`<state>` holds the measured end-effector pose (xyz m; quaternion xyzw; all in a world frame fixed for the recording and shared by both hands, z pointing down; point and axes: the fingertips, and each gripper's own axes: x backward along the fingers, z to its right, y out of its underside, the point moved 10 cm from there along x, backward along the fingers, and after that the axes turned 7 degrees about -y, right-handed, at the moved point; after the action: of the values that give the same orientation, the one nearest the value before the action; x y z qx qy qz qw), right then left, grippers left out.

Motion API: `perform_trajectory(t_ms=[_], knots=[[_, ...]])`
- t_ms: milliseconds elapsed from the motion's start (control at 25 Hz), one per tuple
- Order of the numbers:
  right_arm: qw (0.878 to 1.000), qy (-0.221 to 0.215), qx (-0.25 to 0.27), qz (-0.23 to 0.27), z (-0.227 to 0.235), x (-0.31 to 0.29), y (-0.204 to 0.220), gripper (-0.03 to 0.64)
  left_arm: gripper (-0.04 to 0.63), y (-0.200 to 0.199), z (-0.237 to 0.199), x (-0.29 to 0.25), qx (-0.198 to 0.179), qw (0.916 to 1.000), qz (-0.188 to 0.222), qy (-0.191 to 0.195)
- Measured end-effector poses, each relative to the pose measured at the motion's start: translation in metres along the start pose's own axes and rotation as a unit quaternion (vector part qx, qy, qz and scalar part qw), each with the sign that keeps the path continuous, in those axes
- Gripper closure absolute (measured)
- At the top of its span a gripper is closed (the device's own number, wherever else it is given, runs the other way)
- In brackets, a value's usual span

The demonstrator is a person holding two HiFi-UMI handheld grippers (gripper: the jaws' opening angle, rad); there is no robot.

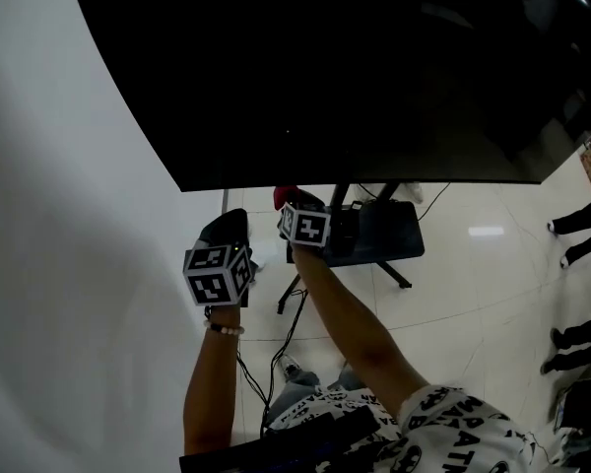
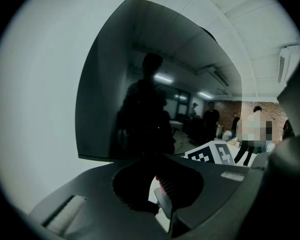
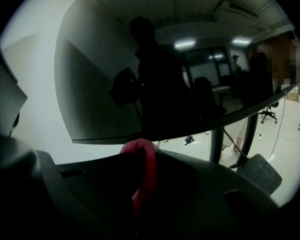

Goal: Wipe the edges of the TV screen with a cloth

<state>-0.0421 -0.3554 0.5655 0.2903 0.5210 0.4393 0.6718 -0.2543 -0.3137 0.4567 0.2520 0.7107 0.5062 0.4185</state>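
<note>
A big black TV screen (image 1: 355, 67) fills the top of the head view; its bottom edge runs just above both grippers. My right gripper (image 1: 294, 203) is shut on a red cloth (image 1: 284, 196), which sits right under that bottom edge near the lower left corner. In the right gripper view the red cloth (image 3: 142, 169) bulges up between the jaws of the right gripper (image 3: 142, 151), close below the TV screen (image 3: 140, 84). My left gripper (image 1: 227, 227) hangs lower and further left, off the screen. In its own view the left gripper (image 2: 160, 159) looks shut and holds nothing, with the TV screen (image 2: 140, 84) ahead.
A white wall (image 1: 59, 215) stands left of the TV. The dark stand base (image 1: 379, 233) and its poles (image 3: 217, 144) are under the screen. Cables (image 1: 276, 353) trail on the glossy floor. People's legs (image 1: 576, 225) show at the right.
</note>
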Motion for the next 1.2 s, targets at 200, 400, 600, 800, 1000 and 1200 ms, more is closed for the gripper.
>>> perform_trajectory(t_ms=[200,400,600,800,1000,1200], knots=[[0.999,0.03,-0.012,0.007,0.066,0.022,-0.011,0.563,0.589,0.005,0.051,-0.024,-0.002,0.9996,-0.009,0.025],[0.997,0.067,-0.029,0.006,0.147,0.048,-0.02,0.563,0.589,0.021,0.116,-0.054,-0.005,0.9982,-0.023,0.055],[0.996,0.083,-0.032,0.014,0.206,0.078,-0.025,0.563,0.589,0.031,0.176,-0.074,-0.004,0.9963,-0.031,0.08],[0.995,0.086,-0.035,0.031,0.243,0.105,-0.028,0.563,0.589,0.033,0.215,-0.084,-0.008,0.9956,-0.034,0.087],[0.994,0.09,-0.037,0.049,0.27,0.127,-0.032,0.563,0.589,0.04,0.24,-0.087,-0.011,0.9951,-0.041,0.089],[0.994,0.085,-0.04,0.046,0.285,0.127,-0.033,0.563,0.589,0.045,0.255,-0.094,-0.015,0.9945,-0.049,0.091]])
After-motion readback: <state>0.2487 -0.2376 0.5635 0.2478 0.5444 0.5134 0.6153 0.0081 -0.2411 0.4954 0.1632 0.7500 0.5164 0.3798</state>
